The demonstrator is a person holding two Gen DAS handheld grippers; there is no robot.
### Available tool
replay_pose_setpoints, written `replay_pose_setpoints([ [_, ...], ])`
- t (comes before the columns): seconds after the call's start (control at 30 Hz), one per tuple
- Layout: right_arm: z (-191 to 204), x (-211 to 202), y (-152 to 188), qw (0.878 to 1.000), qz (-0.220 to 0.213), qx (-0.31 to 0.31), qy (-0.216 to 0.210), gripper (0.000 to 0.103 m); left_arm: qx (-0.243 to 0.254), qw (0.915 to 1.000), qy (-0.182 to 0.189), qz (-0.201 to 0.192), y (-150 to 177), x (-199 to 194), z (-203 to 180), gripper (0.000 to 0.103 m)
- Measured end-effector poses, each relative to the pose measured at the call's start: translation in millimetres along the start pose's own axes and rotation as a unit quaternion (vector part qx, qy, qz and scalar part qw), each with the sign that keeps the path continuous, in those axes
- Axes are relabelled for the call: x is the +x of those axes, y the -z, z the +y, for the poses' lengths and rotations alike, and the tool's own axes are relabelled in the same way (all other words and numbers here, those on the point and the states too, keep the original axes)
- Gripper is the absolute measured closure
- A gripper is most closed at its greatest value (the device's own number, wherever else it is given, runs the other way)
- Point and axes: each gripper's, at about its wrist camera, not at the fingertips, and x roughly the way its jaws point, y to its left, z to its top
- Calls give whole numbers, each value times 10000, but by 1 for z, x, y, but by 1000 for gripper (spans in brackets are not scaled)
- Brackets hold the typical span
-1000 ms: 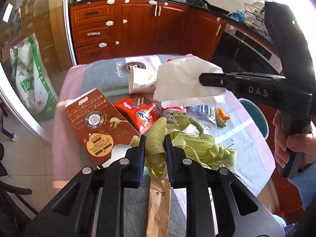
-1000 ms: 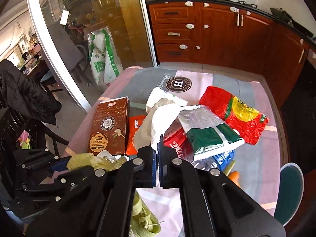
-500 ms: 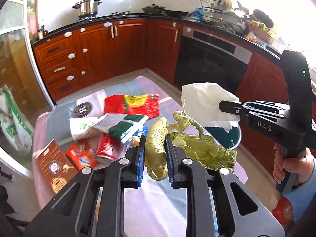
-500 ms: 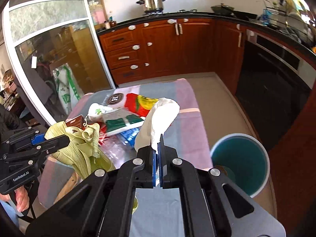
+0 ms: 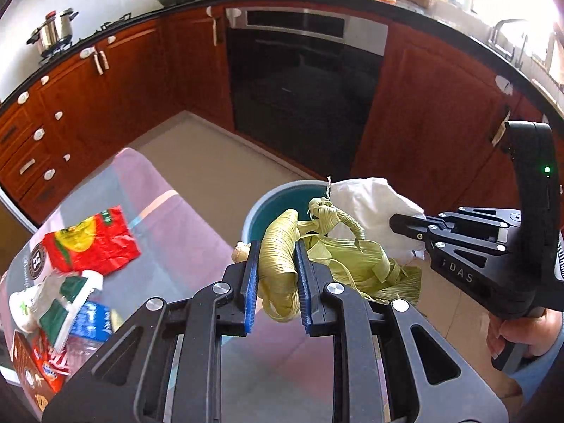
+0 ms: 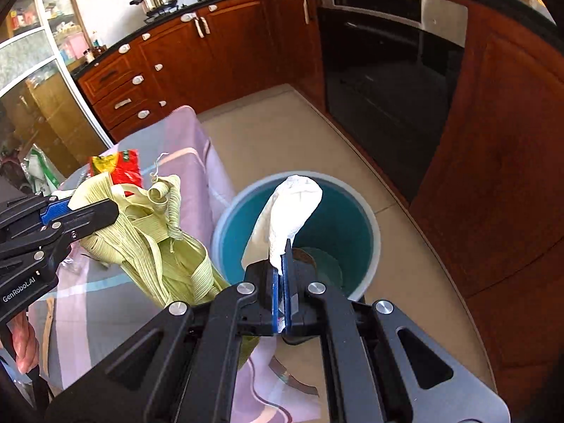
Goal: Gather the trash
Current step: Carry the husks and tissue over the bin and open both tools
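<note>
My left gripper (image 5: 275,250) is shut on a bundle of pale green corn husks (image 5: 338,264), held in the air near the table's right edge. My right gripper (image 6: 282,246) is shut on a crumpled white tissue (image 6: 292,208) and hangs over the teal trash bin (image 6: 363,218) standing on the floor. In the left wrist view the bin (image 5: 268,208) shows partly behind the husks, and the tissue (image 5: 366,208) sits in the other gripper (image 5: 398,222) at the right. In the right wrist view the husks (image 6: 158,232) hang left of the bin.
On the table (image 5: 183,218) lie a red snack bag (image 5: 91,246), a green and white packet (image 5: 60,299), a blue wrapper (image 5: 91,320) and a brown box (image 5: 28,377). Wooden cabinets (image 6: 225,53) and a black oven (image 5: 303,81) ring the tiled floor (image 6: 275,134).
Both grippers have swung from over the littered table to its right edge, carrying the husks and the tissue. The bin now lies just beneath the tissue.
</note>
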Motion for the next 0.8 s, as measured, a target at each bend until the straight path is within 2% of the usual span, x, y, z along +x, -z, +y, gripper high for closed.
replay_pose_setpoints([
  [0.1,-20,24,2,9994,275,184,56,101,147,9996,98,226,-7,41,-12,83],
  [0.2,-31,48,2,9983,500,296,82,100,341,9988,46,346,-12,72,-17,83],
  [0.3,-35,69,-3,9970,689,334,104,100,295,9983,84,487,-16,98,-14,82],
  [0.53,-38,102,-8,9949,933,366,102,97,329,9965,179,752,-18,138,-9,80],
  [0.63,-36,107,-10,9947,971,335,106,95,325,9962,225,780,-20,147,-3,75],
  [0.67,-37,107,-11,9946,973,345,85,80,303,9962,256,780,-20,147,-3,72],
  [0.7,-38,106,-11,9945,974,381,80,49,273,9963,265,775,-20,147,-2,67],
  [0.73,-39,103,-10,9947,934,421,105,36,239,9967,254,731,-20,145,-1,65],
  [0.8,-39,95,-11,9961,764,402,200,33,187,9980,200,562,-18,139,4,50],
])
